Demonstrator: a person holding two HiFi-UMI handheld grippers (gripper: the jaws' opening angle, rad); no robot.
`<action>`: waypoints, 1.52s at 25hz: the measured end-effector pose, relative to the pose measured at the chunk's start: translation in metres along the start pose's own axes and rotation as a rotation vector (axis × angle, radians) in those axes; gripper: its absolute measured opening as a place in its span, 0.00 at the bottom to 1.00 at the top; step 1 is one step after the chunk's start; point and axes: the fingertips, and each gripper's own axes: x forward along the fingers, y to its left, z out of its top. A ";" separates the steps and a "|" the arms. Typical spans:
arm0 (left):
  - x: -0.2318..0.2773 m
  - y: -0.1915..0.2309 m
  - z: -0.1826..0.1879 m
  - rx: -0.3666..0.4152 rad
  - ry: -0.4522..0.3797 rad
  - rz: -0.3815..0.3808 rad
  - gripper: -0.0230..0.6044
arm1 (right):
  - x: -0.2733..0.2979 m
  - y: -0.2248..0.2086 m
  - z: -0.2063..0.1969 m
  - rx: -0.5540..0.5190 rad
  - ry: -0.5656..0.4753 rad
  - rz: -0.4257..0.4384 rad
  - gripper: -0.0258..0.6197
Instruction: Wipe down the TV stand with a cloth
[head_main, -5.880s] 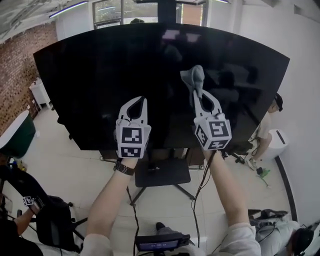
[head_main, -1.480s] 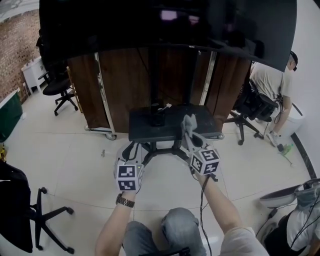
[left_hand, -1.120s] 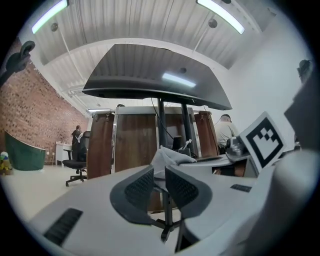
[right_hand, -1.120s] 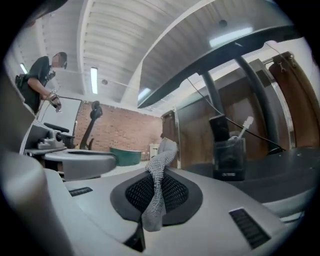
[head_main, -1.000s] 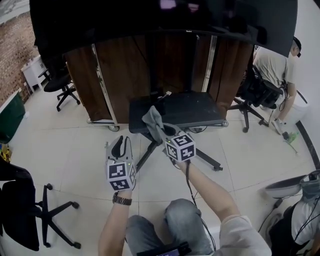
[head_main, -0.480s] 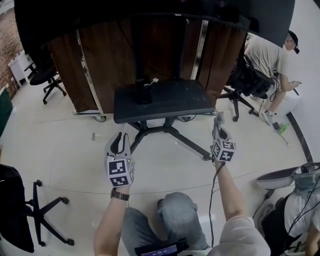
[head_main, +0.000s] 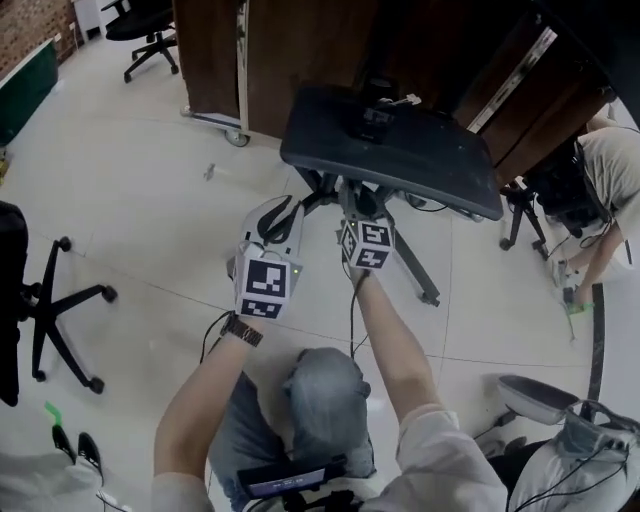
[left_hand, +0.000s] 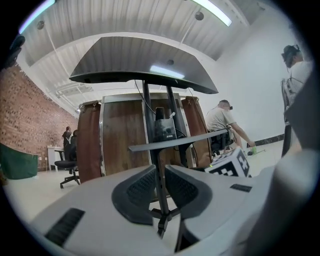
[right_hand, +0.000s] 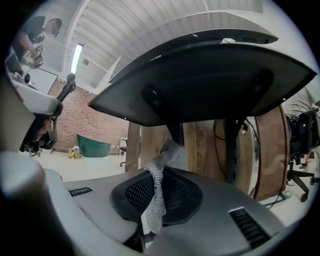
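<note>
In the head view you look steeply down on the TV stand (head_main: 400, 150). Its dark shelf lies at 12 to 1 o'clock from your grippers, and its splayed legs (head_main: 418, 268) run out toward 4 o'clock over the pale floor (head_main: 130, 200). Your right gripper (head_main: 352, 198) points to 12 o'clock with its tip just at the shelf's near edge. What it holds is too small to tell here. Your left gripper (head_main: 284, 207) sits just beside it at 9 o'clock, pointing the same way and short of the shelf. Wooden panels (head_main: 300, 40) stand behind the stand at 12 o'clock. An office chair (head_main: 45, 300) sits at the frame's 9 o'clock edge, and a person (head_main: 610, 170) at 3 o'clock.

In the left gripper view the jaws stand a narrow slit apart with nothing between them. The stand's post (left_hand: 156, 150) shows through the gap, well beyond. The shelf runs edge-on above the jaws at 12 o'clock, and the TV screen (left_hand: 145, 62) hangs higher overhead. Your right gripper pokes in at 3 o'clock.

In the right gripper view the jaws are closed on the cloth (right_hand: 155, 192) — a grey mesh strip pinched between the pads, its free end standing up toward 12 o'clock. The camera looks up at the shelf's dark underside, which spans the upper frame from 10 to 2 o'clock. You cannot tell from here whether the cloth touches it. A brick wall (right_hand: 85, 122) and a green tub (right_hand: 92, 147) sit far off at 9 o'clock.
</note>
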 end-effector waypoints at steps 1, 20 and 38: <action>0.008 0.003 -0.005 0.003 0.004 -0.001 0.17 | 0.019 0.002 0.002 0.007 -0.005 0.008 0.08; 0.022 0.026 -0.097 -0.076 0.161 0.039 0.17 | 0.029 0.007 -0.272 0.106 0.501 0.054 0.08; 0.041 -0.013 -0.104 -0.109 0.152 -0.038 0.17 | 0.015 -0.189 -0.087 -0.066 0.078 -0.175 0.08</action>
